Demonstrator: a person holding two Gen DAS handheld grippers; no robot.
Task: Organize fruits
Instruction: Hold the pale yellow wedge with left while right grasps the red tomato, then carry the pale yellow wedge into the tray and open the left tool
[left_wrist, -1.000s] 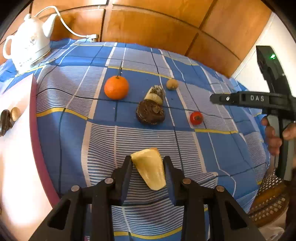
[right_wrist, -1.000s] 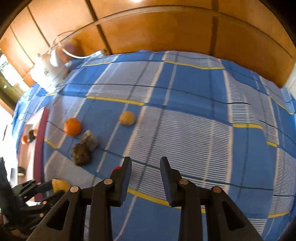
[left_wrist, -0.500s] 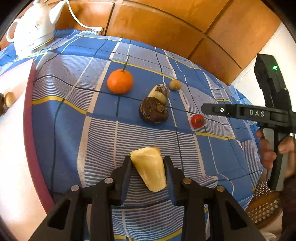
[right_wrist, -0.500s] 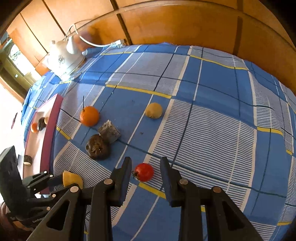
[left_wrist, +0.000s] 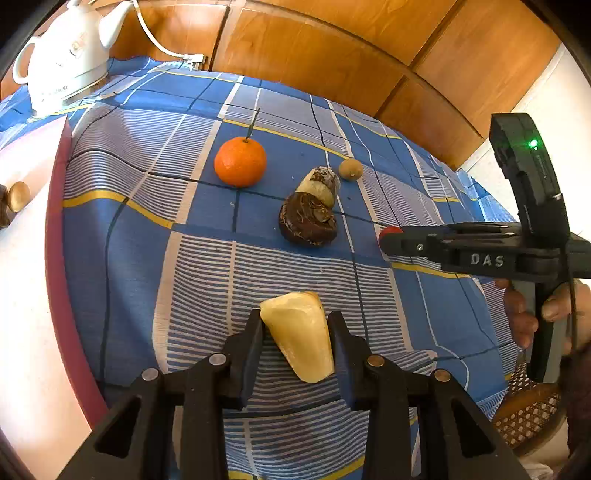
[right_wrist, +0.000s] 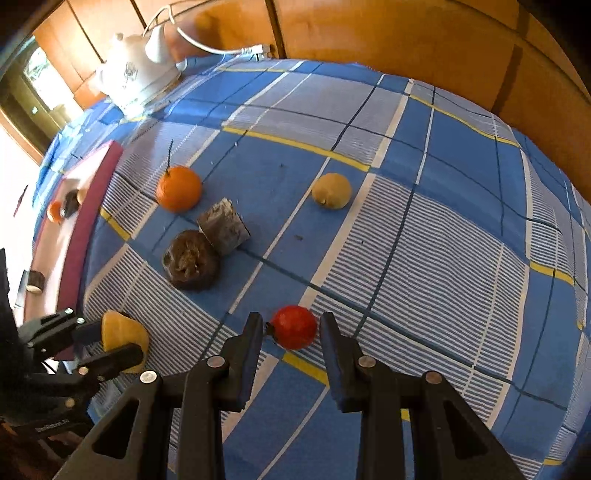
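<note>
My left gripper (left_wrist: 295, 332) is shut on a pale yellow fruit wedge (left_wrist: 301, 341) and holds it above the blue checked cloth; the wedge also shows in the right wrist view (right_wrist: 123, 338). My right gripper (right_wrist: 291, 326) is open, its fingers on either side of a small red fruit (right_wrist: 294, 326) that lies on the cloth. In the left wrist view the right gripper (left_wrist: 391, 238) hides most of that red fruit. An orange with a stem (left_wrist: 240, 166), a dark brown fruit (left_wrist: 308, 223), a cut grey-skinned piece (left_wrist: 321, 184) and a small tan fruit (left_wrist: 351, 169) lie on the cloth.
A white tray with a dark red rim (left_wrist: 55, 229) lies at the left and holds several small fruits (right_wrist: 59, 210). A white kettle (left_wrist: 70, 55) with a cord stands at the far left. Wooden panels back the table. A wicker chair (left_wrist: 532, 417) stands lower right.
My right gripper has swung left and moved down to the red fruit, which now sits between its open fingers. My left gripper still holds the yellow wedge and has shifted slightly.
</note>
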